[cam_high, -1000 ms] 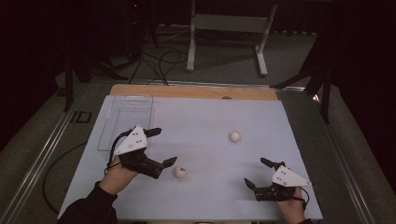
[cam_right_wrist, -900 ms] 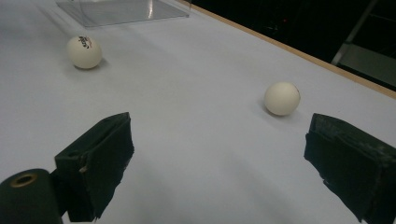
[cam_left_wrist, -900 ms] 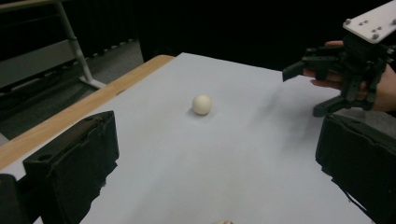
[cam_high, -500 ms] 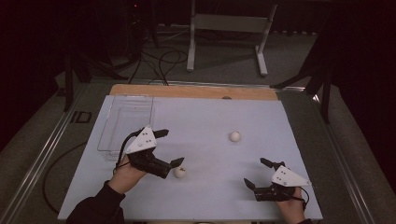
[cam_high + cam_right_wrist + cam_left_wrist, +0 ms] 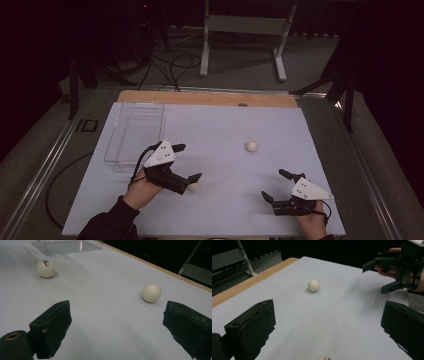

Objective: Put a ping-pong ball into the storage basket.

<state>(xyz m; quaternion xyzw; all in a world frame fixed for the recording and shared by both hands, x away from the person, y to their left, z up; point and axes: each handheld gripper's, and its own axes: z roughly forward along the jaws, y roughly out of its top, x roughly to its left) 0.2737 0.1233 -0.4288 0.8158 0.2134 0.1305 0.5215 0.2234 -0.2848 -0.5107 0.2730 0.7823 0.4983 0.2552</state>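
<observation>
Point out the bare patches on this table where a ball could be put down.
Free: the white table top between the clear tray and the far ball; also the stretch between that ball and the right gripper. Crowded: the left gripper, jaws open, around the near ball.

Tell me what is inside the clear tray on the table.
The clear tray looks empty in the high view: only the white table shows through its floor. In the right gripper view just one corner of it shows, also bare. Both white balls lie outside it.
</observation>
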